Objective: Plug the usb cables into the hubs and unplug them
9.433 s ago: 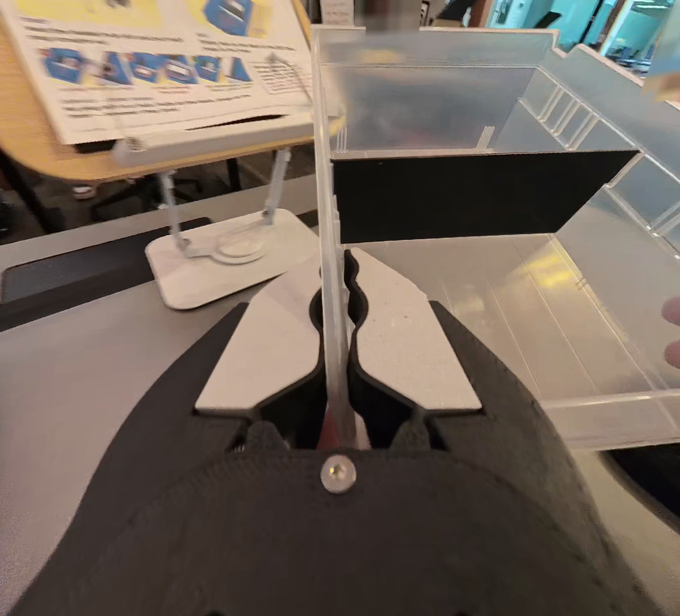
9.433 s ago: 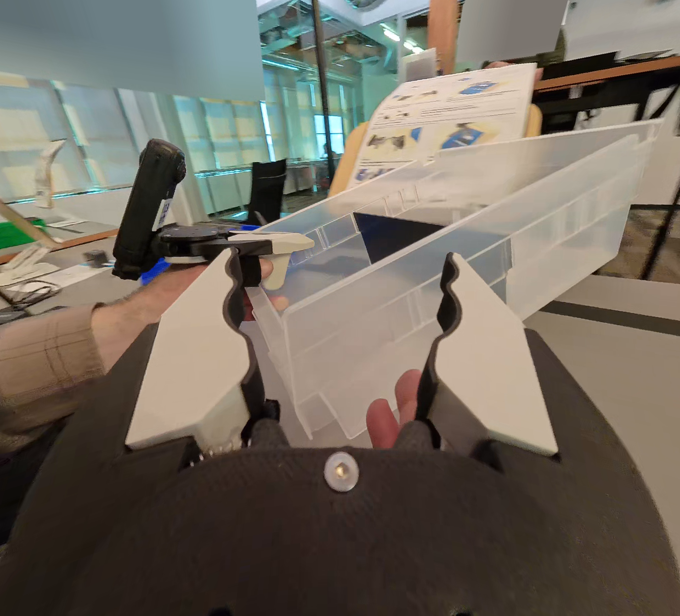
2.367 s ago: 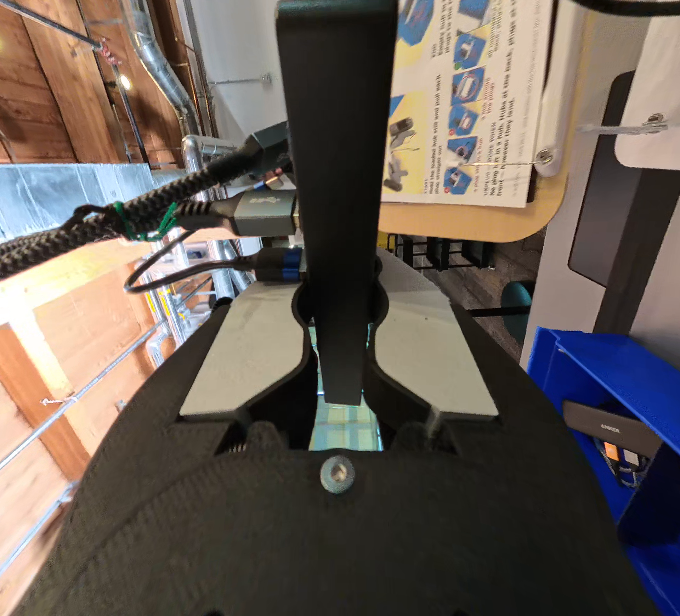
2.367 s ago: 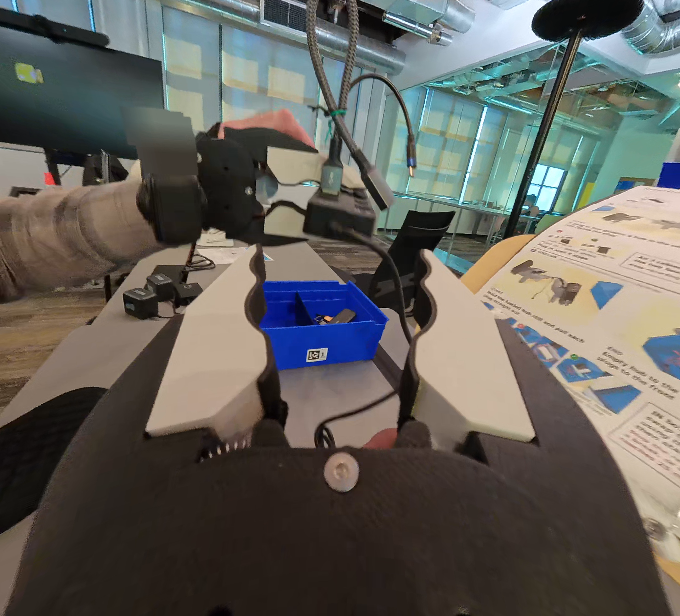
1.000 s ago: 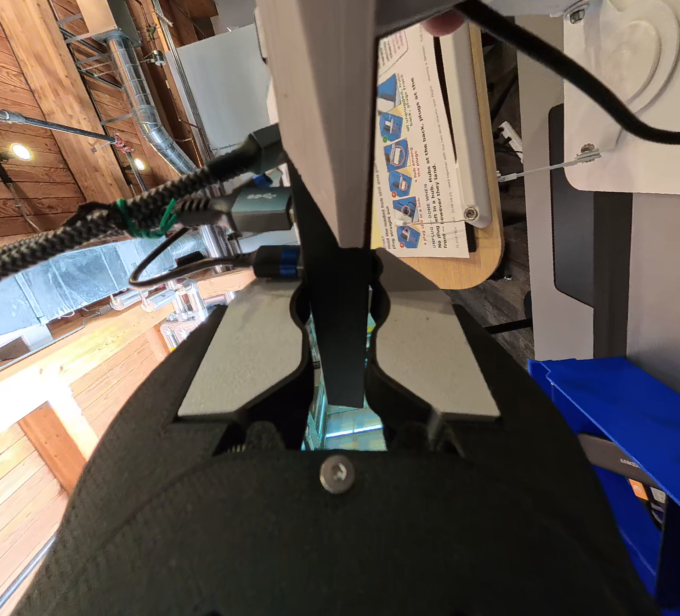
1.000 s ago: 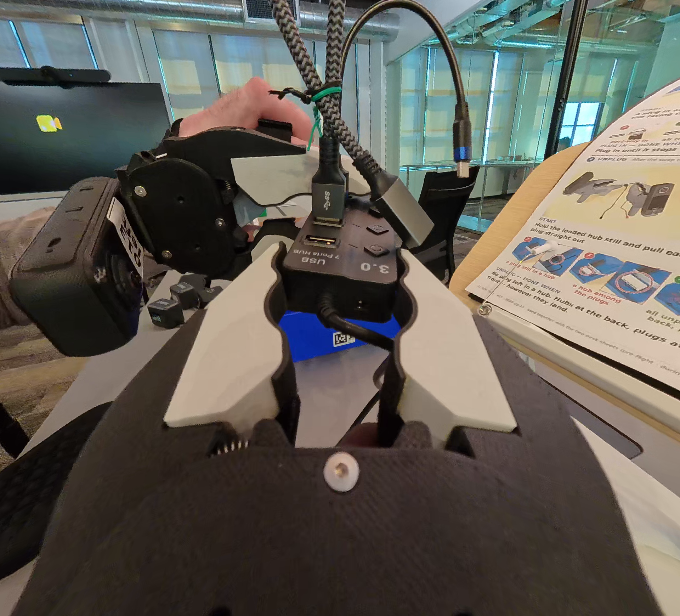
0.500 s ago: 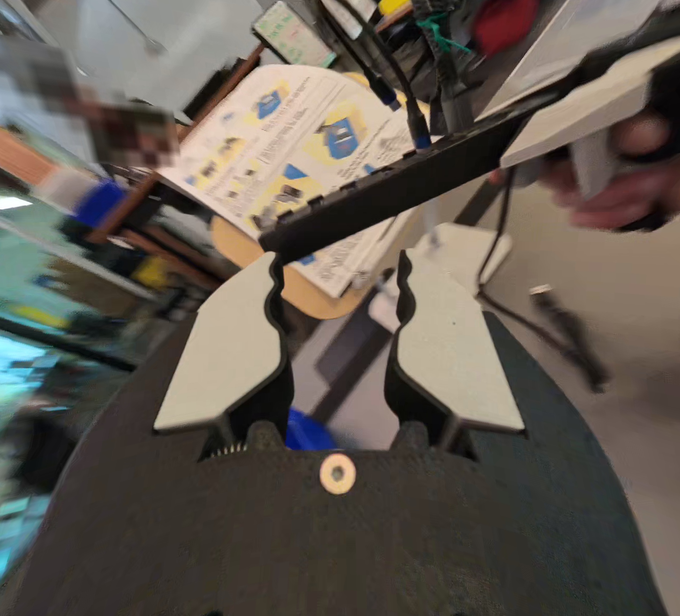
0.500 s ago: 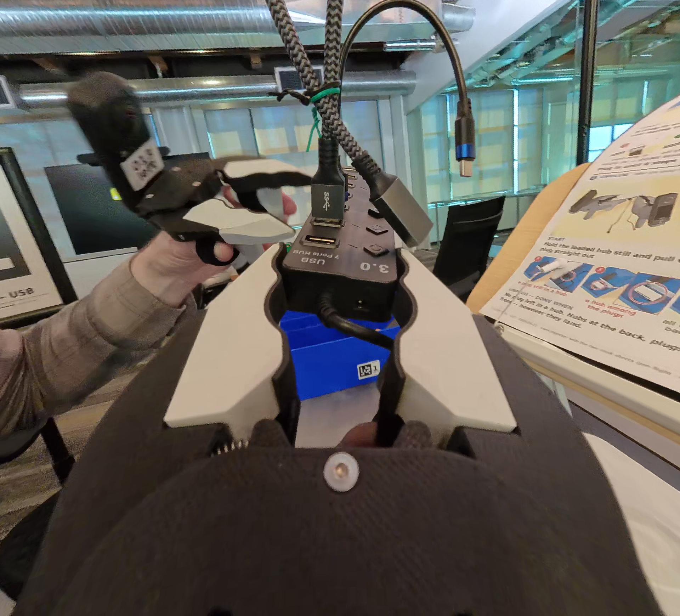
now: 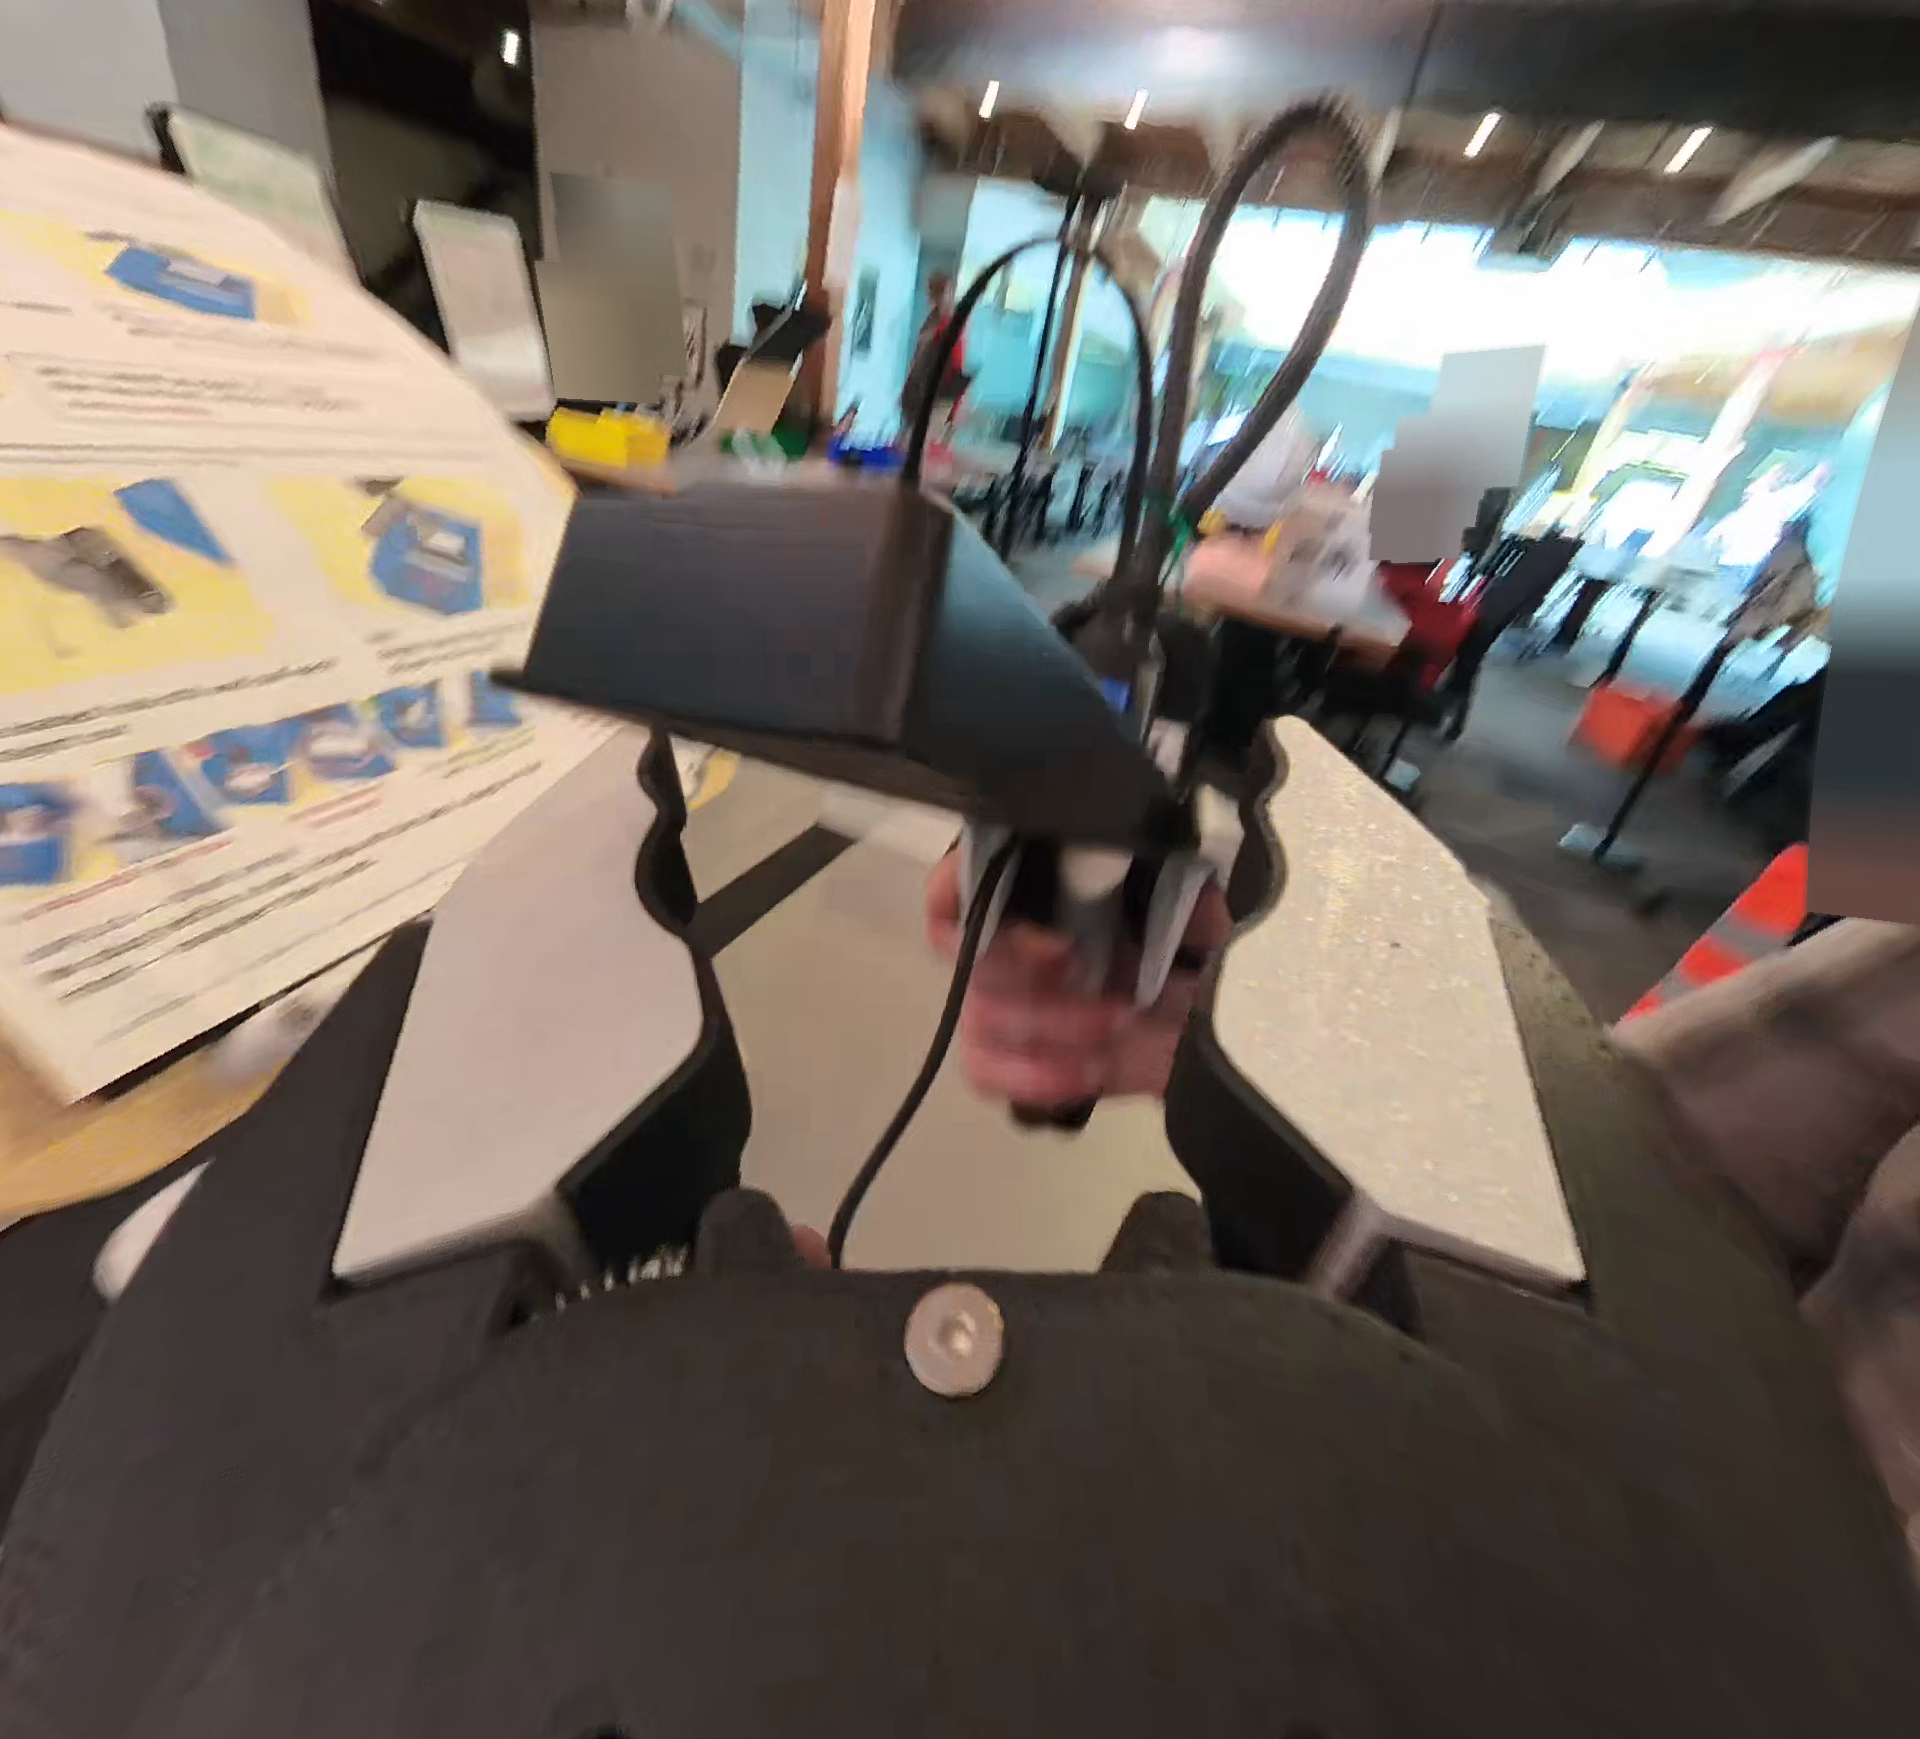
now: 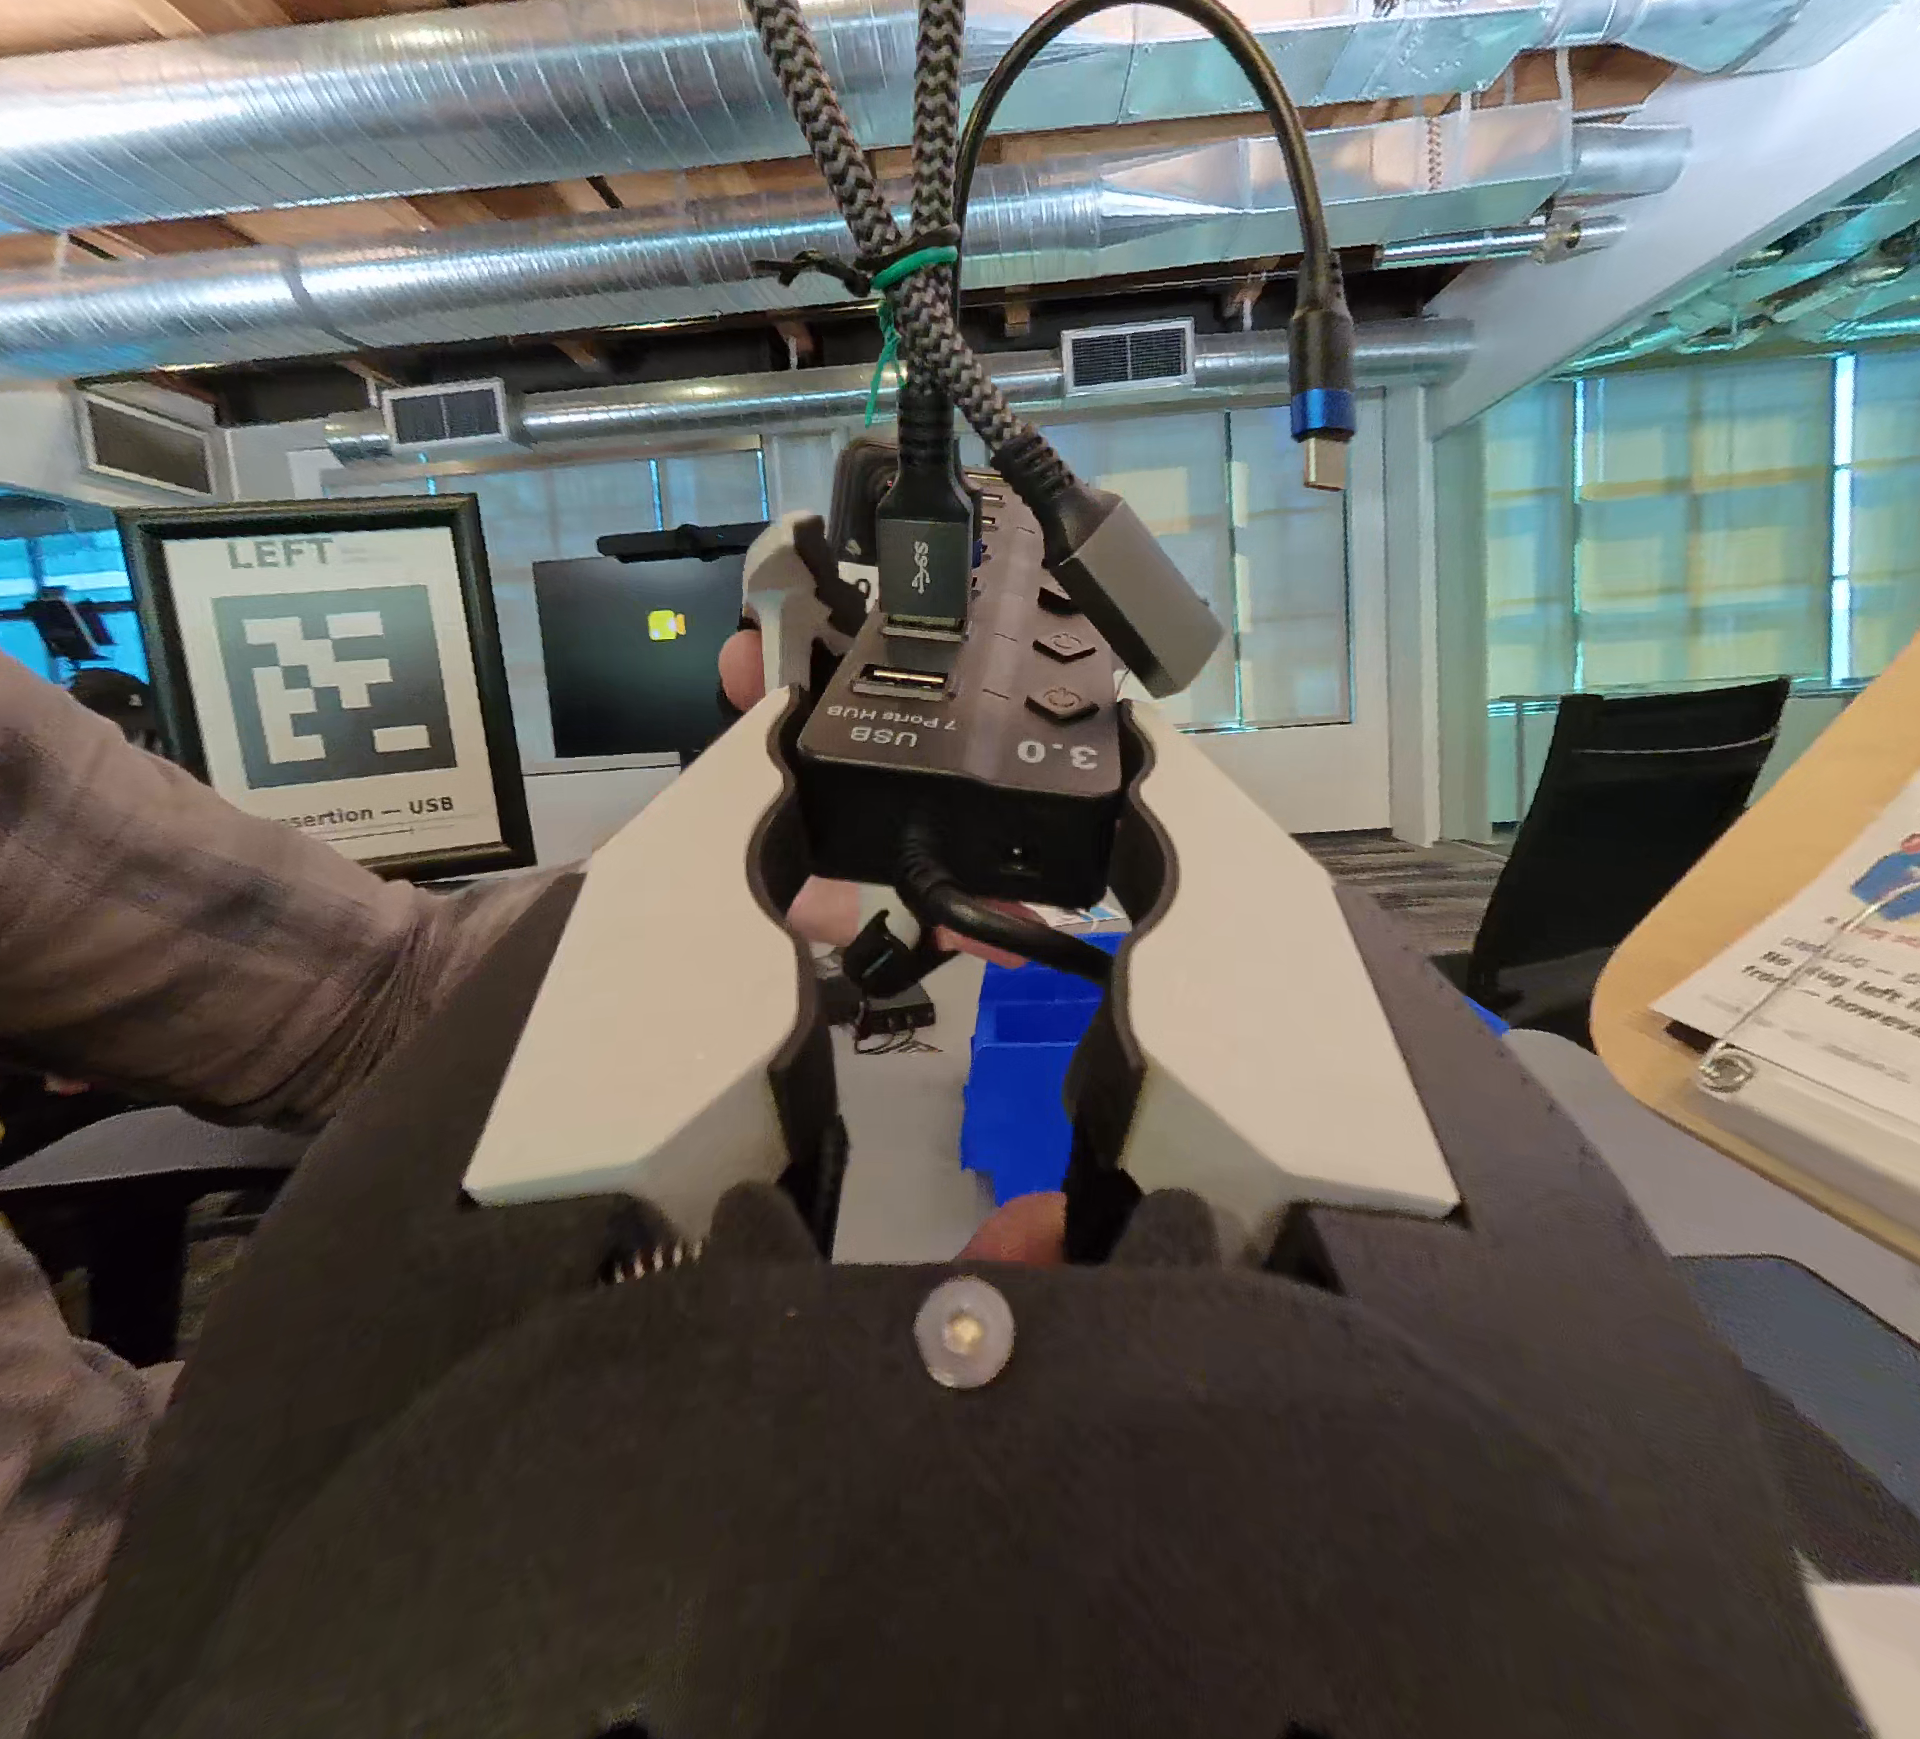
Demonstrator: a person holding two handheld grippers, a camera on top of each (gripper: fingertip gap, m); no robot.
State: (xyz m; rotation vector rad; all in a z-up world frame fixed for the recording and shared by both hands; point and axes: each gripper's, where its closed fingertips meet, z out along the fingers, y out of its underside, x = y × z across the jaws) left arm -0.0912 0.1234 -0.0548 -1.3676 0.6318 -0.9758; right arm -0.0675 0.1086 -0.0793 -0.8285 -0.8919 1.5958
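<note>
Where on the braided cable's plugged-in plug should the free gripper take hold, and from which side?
Probably the dark plug body, just above the hub. It stands upright in its port, so approach from the hub's left edge with fingers level; the loose grey plug crowds the other side. The right gripper steadies the hub.

left wrist view: heavy motion blur, ceiling lights smeared to streaks, printed sheet (image 9: 208, 650) soft, far windows blown out white | right wrist view: sharp, evenly bright, daylight through windows (image 10: 1662, 546), soft glare on ceiling ducts (image 10: 520, 131) | both: wide-angle bending at edges, shadows faint
</note>
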